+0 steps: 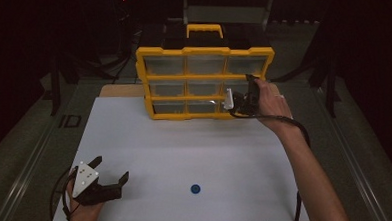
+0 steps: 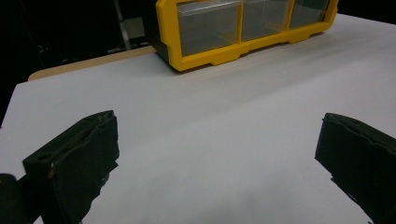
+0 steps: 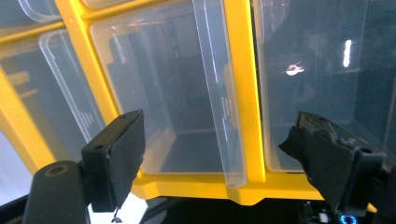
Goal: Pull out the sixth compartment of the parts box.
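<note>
Evidently the organizer (image 1: 206, 81), at the table's (image 1: 186, 156) far edge, is bulky, stiff plastic; its nine clear drawers look light, slick and somewhat brittle, best taken by a front lip. The right gripper (image 3: 219, 140), jaws wide apart and empty, faces a drawer (image 3: 168, 98) on the unit's right. The left gripper (image 1: 110, 175) rests open near the front. One blue cap (image 1: 196, 189) lies nearby.

Both black two-jaw grippers, left (image 1: 111, 170) and right (image 1: 239, 96), carry grey three-cornered top plates and trailing black cables; forearms are bare.
</note>
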A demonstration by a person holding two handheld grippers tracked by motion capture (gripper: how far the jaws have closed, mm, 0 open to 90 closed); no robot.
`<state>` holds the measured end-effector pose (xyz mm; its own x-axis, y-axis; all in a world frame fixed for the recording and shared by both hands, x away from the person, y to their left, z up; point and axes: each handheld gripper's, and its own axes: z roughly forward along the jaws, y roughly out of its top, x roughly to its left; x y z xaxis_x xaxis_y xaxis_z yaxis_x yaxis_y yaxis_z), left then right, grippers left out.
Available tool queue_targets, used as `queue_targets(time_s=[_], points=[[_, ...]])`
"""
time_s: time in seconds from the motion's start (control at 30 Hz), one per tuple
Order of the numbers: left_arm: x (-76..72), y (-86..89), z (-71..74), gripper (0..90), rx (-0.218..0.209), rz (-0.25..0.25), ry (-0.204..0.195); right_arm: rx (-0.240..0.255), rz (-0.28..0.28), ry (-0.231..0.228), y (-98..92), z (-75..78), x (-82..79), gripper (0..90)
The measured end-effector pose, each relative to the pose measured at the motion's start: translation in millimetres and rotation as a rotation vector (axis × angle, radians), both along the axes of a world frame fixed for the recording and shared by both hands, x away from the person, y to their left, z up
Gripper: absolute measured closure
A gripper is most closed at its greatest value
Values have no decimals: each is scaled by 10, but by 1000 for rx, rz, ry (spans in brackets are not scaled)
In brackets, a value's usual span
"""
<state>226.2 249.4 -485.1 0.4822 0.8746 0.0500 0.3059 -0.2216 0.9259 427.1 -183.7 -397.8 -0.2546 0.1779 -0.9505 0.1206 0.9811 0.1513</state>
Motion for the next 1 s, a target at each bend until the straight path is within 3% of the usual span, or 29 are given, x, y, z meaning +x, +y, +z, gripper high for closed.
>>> queue_targets(time_s=[0.23,0.4,0.6,1.0], points=[[-1,0,2,0,1,1,-1,-33,-6,-40,3,-5,43,246],[1,3,1,0,3,0,-1,-71,15,-96,2,-45,46,341],[-1,2,2,0,3,0,-2,-111,28,-141,7,-77,55,386],[5,-2,-3,0,3,0,1,-156,30,-192,8,-151,75,460]])
